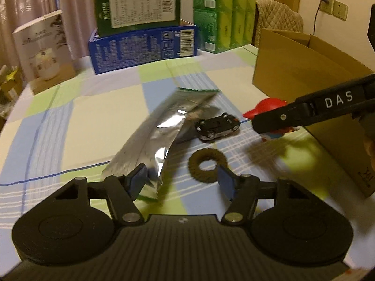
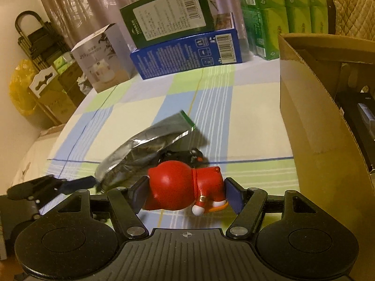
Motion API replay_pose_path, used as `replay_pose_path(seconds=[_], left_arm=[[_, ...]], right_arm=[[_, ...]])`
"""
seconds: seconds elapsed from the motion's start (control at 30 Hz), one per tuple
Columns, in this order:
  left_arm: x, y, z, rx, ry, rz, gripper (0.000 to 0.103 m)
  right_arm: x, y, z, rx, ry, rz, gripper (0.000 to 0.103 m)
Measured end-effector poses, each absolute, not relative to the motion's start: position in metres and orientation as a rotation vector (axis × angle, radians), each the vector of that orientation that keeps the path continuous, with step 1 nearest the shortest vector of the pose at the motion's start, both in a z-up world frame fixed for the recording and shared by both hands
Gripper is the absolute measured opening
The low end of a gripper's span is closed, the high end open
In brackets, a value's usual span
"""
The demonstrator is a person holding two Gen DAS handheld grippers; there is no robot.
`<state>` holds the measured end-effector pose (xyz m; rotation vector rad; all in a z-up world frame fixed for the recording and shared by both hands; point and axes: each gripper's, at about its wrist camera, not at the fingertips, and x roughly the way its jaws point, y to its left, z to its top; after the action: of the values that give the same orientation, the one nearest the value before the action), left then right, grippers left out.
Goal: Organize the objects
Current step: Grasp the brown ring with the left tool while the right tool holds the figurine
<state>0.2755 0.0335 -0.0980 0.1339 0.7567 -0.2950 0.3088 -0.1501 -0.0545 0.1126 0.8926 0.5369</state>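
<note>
Lying sideways between spread fingers (image 2: pixel 138 193), glossy red figurine (image 2: pixel 178 185)

Left hand-held gripper (image 1: pixel 180 180) low, fingers wide apart (pads angled inward); right hand-held gripper (image 2: pixel 185 194) likewise spread.

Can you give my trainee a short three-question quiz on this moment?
1. True or false: the right gripper has its fingers around the red figurine.
2. What lies nearest the open left gripper: A) toy car, B) brown ring, C) cardboard box?
3. What leans over the toy car?

Key: 1 true. 2 B. 3 The silver foil pouch.
</note>
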Motion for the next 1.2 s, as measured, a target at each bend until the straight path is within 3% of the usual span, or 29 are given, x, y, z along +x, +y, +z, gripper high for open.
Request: replay_pose_path(seconds=[1.2], left_arm=[[0.272, -0.022, -0.113, 0.199, 0.725, -0.347, 0.063]], right_arm=[[0.322, -0.165, -0.05, 0.184, 0.875, 0.507, 0.066]])
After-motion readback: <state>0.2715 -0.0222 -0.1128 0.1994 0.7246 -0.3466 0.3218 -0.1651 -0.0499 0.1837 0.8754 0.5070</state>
